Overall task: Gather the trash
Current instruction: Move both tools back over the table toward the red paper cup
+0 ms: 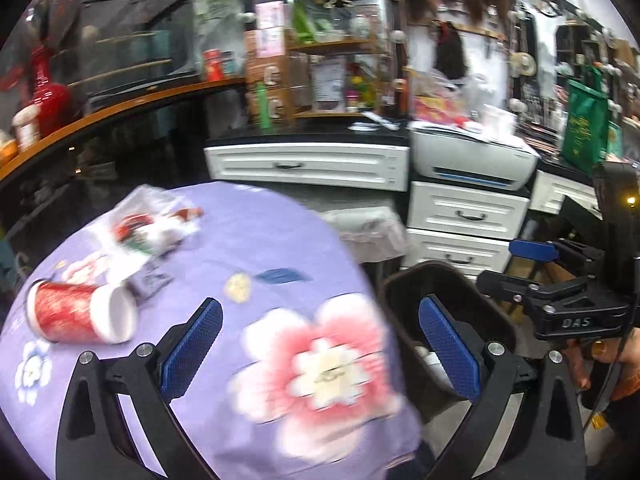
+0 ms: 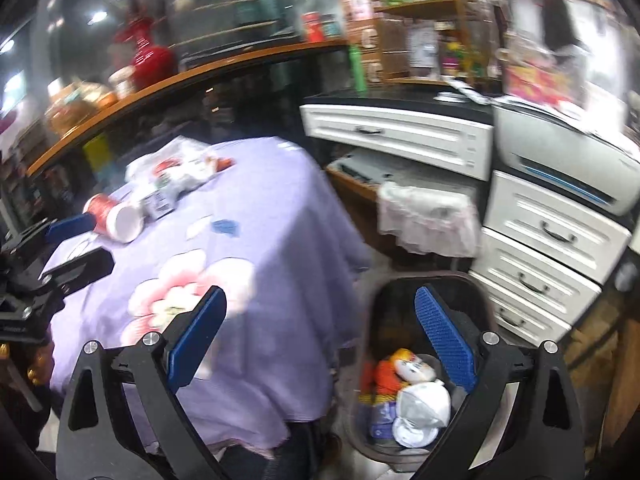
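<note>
Trash on counter: red paper cup (image 1: pixel 80 312) lying on its side at left, crumpled wrappers (image 1: pixel 154 226) beyond it on lilac flowered cloth (image 1: pixel 280 248).
Left claw (image 1: pixel 320 348): wide open, empty, over cloth edge.
Bin (image 2: pixel 424 364): on floor just right of counter, holding white wads and an orange packet.
Right claw (image 2: pixel 320 336): wide open, empty, one finger above bin.
</note>
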